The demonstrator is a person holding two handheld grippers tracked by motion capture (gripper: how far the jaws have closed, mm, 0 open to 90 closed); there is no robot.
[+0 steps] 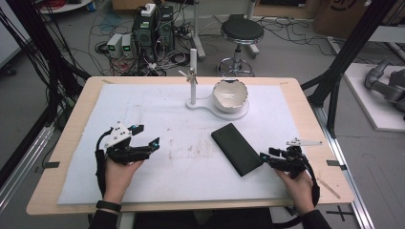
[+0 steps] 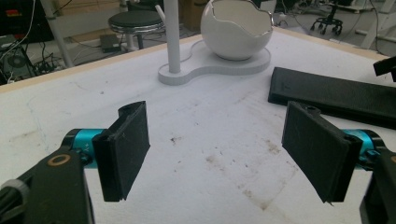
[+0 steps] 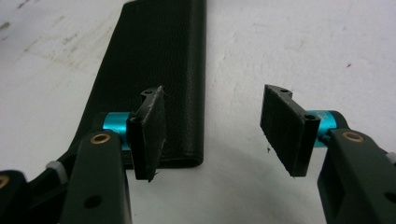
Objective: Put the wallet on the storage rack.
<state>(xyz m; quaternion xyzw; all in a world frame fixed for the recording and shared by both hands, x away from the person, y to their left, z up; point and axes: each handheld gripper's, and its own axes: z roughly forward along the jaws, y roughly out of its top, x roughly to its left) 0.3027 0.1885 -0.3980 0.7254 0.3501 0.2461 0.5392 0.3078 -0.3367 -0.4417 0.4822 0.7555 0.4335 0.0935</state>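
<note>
Nothing has been gripped or lifted yet, as far as the pictures show: the black case [image 1: 237, 149] lies flat on the white mat [image 1: 157, 109], right of centre in the high view, slanting from upper left to lower right, and the work on it looks to be at its very start. The right gripper [image 1: 265, 157] sits at the lower right of that view, just at the case's near end; in the right gripper view its jaws stand well apart with nothing between them, the left-hand jaw over the case's [image 3: 154, 70] near corner and the other over bare mat, so the case is approached but not straddled. Whether that jaw touches the case I cannot tell. The left gripper [image 1: 148, 138] is at the lower left of the high view, well apart from the case, jaws wide open and empty; in the left gripper view they frame only stained mat, with the case [image 2: 336, 95] at the right edge and the white bowl [image 2: 236, 28] on its stand [image 2: 215, 63] at the top. In the high view the bowl [image 1: 230, 94] stands upper centre, beyond the case and apart from it. I judge that the whole grasp is left to do: the right gripper needs to shift across so both jaws flank the case end, then close; any lift or placing comes after that
</note>
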